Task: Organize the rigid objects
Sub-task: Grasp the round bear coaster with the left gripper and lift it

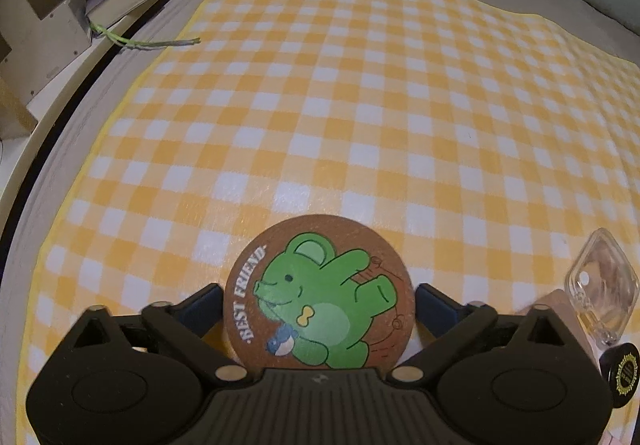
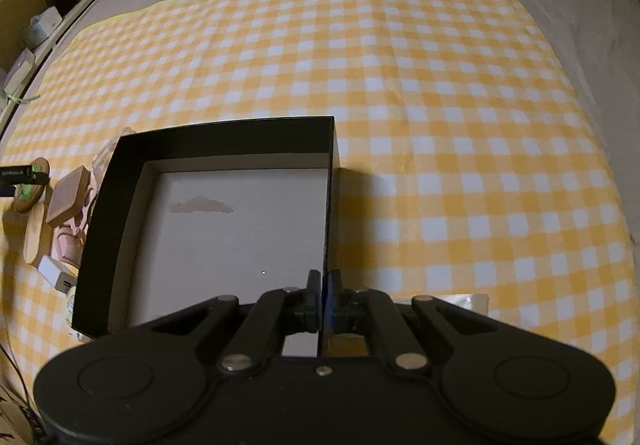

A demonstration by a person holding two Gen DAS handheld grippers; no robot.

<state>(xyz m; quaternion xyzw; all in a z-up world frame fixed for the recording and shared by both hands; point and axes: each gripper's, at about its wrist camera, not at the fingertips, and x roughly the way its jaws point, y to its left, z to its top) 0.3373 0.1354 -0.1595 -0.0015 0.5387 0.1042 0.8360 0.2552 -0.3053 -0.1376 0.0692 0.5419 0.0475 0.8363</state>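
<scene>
— Yellow-and-white checked cloth (image 1: 360,93) is seen spread over a grey bed (image 2: 580,1), with wooden shelving (image 1: 36,29) along its left edge. What is held by the left gripper (image 1: 318,297)?

— A round cork coaster (image 1: 318,293), printed with a green bear and the words "BEST FRIEND", is framed between its fingers, which stand wide at either edge of the disc. In the right wrist view the same coaster (image 2: 30,185) is seen raised on edge with a finger across it, so it is gripped rather than merely straddled.

— And the right gripper (image 2: 323,295)?

— Its jaws are pressed together on the right-hand wall of an open black box (image 2: 224,133), one finger inside and one outside. The box is set on the cloth, its pale floor bare apart from a faint stain.

— Where are the remaining items placed?

— A small cluster is seen just left of the box: a square cork block (image 2: 68,197) lying on something pink (image 2: 70,241), a round wooden disc (image 2: 36,239), and a white charger (image 2: 56,273) near the box's front corner. From the left wrist view, a clear plastic case (image 1: 596,281) and a small black round lid (image 1: 624,373) are seen to the coaster's right. Whether these touch the box cannot be told.
</scene>
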